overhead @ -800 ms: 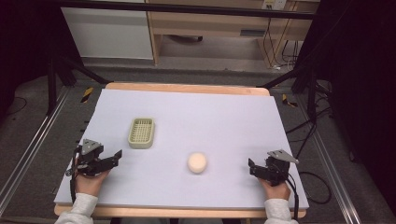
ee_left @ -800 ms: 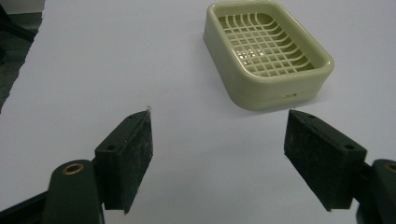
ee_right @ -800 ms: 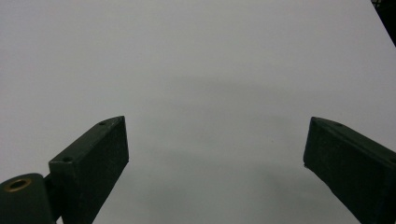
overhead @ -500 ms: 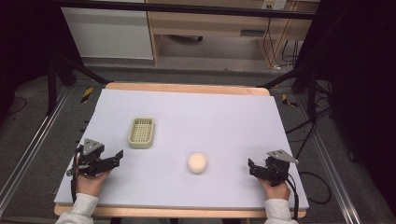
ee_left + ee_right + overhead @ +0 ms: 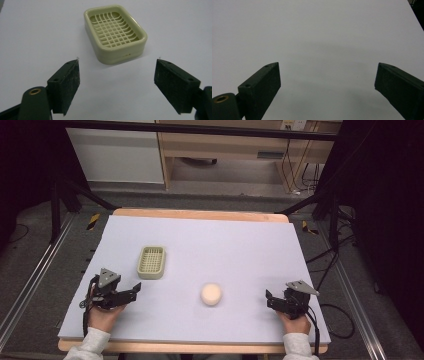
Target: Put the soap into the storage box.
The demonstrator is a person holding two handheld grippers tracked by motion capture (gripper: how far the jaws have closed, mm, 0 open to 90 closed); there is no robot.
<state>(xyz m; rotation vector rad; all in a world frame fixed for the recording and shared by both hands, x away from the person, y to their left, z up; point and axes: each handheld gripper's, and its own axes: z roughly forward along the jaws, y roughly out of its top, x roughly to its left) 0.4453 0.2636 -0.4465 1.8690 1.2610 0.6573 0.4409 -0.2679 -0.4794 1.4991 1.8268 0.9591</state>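
I have the left claw (image 5: 131, 292) spread wide and empty, low at the tabletop's (image 5: 240, 245) near left, facing the cream slatted soap dish (image 5: 115, 33) just ahead. My right claw (image 5: 270, 300), equally wide, sits near right; the round soap (image 5: 211, 294) lies between them.

Your left gripper (image 5: 131, 292) and right gripper (image 5: 269, 300): black bodies, each topped by a grey three-cornered plate. Each jaw is a flat black block with a dark, rough-textured inner pad (image 5: 72, 85), small screw holes along its top edge, and a brass-ringed hole at its base. A black cable (image 5: 316, 332) trails from your right gripper. You wear light grey sleeves (image 5: 90, 346).
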